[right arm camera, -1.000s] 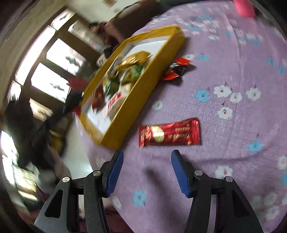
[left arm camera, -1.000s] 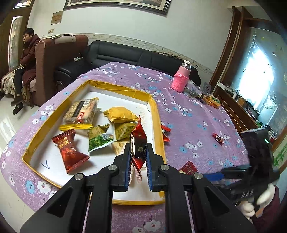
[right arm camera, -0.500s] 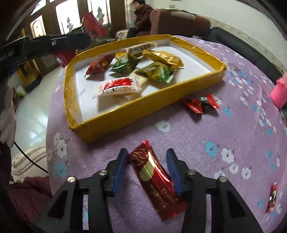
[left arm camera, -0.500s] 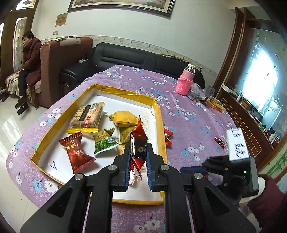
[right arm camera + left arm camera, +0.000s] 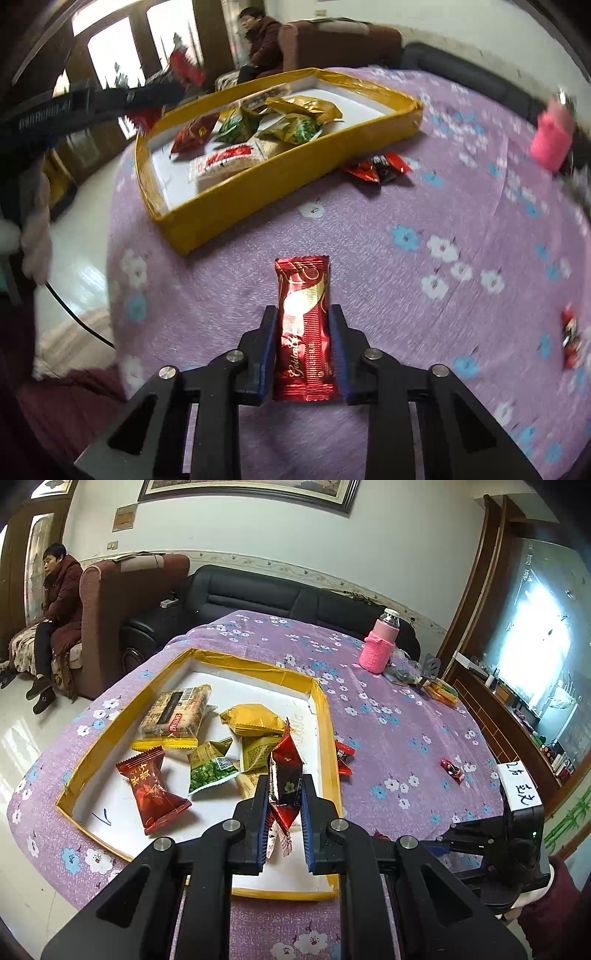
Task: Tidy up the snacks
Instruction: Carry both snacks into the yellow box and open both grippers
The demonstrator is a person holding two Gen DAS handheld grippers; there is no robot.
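Purple cloth: a cloth (image 5: 399, 716) with white and blue flowers covers the whole table.
Tray: a shallow tray with a yellow rim (image 5: 325, 716) and white floor lies on the cloth, on the left side in the left wrist view.
Left gripper: the left gripper (image 5: 283, 805) is pressed together on a dark red snack packet (image 5: 286, 775), which stands upright between the pads, above the near part of the tray.
Snacks in tray: a long biscuit pack (image 5: 173, 716), a gold packet (image 5: 253, 720), a green pea packet (image 5: 210, 771), an olive packet (image 5: 256, 751) and a red candy-shaped packet (image 5: 151, 790) lie on the white floor, close together.
Right gripper: the right gripper (image 5: 303, 354) points down at the table; its jaws are closing, and a red bar with gold writing (image 5: 304, 332) lies flat on the cloth between them. The blue pads stand just beside its long edges; if they already press, I cannot tell.
Loose snacks: a red and black packet (image 5: 378, 168) lies on the cloth just outside the tray wall; one small red packet (image 5: 570, 339) lies well apart, near the right edge.
Pink bottle: a bottle in a pink knitted cover (image 5: 380, 646) stands at the far side of the table.
Background: a person sits beside a brown armchair (image 5: 110, 602); a black sofa (image 5: 266, 598) is behind the table.
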